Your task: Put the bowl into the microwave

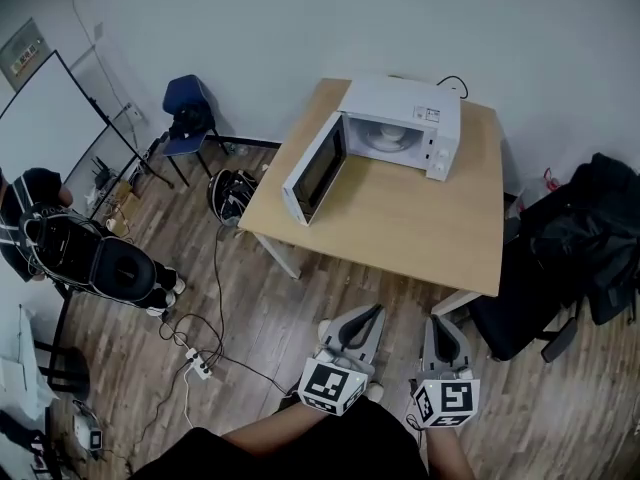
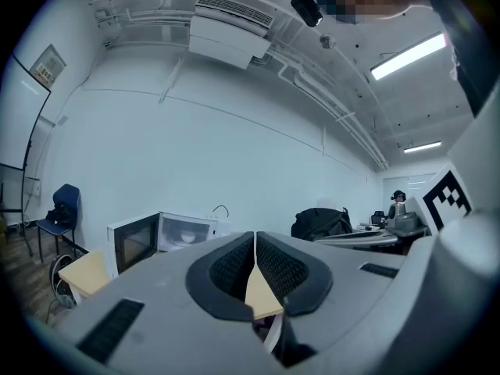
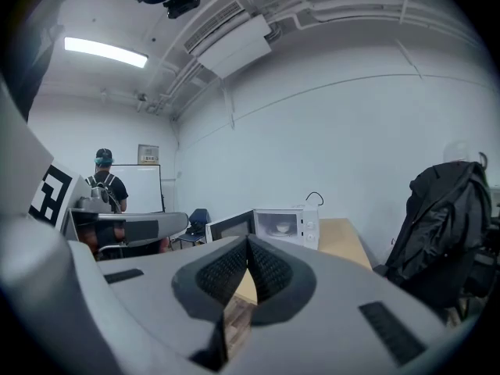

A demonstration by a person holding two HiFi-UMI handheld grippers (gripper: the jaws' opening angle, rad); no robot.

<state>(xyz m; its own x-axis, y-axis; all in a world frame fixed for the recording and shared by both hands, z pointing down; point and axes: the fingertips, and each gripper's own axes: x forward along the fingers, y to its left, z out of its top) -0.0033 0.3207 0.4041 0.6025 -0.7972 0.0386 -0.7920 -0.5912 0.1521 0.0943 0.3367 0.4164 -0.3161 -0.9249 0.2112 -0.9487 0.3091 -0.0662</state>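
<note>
A white microwave (image 1: 405,118) stands at the far side of the wooden table (image 1: 420,218), its door (image 1: 315,168) swung wide open to the left. Inside it sits a white bowl (image 1: 385,140), which shows small in the left gripper view (image 2: 188,237) and in the right gripper view (image 3: 283,226). Both grippers hang side by side over the floor, short of the table's near edge and well away from the microwave. My left gripper (image 1: 375,311) (image 2: 255,237) is shut, with nothing between its jaws. My right gripper (image 1: 443,320) (image 3: 248,242) is shut and holds nothing.
A blue chair (image 1: 188,108) stands at the back left. A person (image 1: 40,218) is near a whiteboard at the left. A dark coat (image 1: 590,238) hangs over a chair right of the table. Cables and a power strip (image 1: 200,368) lie on the wooden floor.
</note>
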